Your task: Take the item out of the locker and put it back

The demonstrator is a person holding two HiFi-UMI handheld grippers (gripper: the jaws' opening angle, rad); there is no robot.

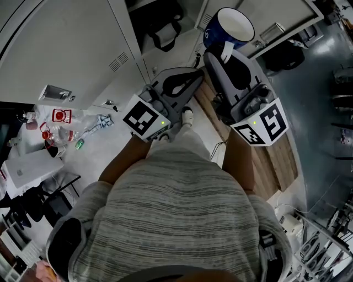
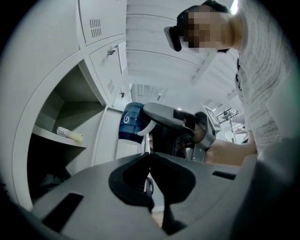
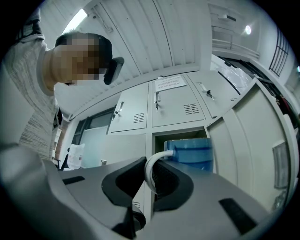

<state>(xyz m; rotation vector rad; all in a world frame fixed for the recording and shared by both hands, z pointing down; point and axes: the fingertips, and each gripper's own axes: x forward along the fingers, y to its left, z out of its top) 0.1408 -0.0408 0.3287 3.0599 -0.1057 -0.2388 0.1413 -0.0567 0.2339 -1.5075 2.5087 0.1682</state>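
A blue mug [image 1: 231, 26] with a white inside and a white handle [image 3: 151, 172] hangs in front of the open locker [image 1: 190, 41]. My right gripper [image 1: 225, 52] is shut on the mug's handle, and the mug body [image 3: 190, 152] shows just past the jaws [image 3: 149, 176]. In the left gripper view the mug [image 2: 131, 123] is up and to the right of the open compartment. My left gripper [image 1: 197, 76] is to the left of the right one, shut with nothing between its fingers [image 2: 149, 154]. Both point at the lockers.
A black bag [image 1: 165, 25] lies inside the open locker, whose door [image 1: 287, 16] swings out to the right. A white object [image 2: 69, 135] lies on a locker shelf. Bottles and clutter [image 1: 60, 129] stand at the left. Closed locker doors [image 3: 176, 103] are above.
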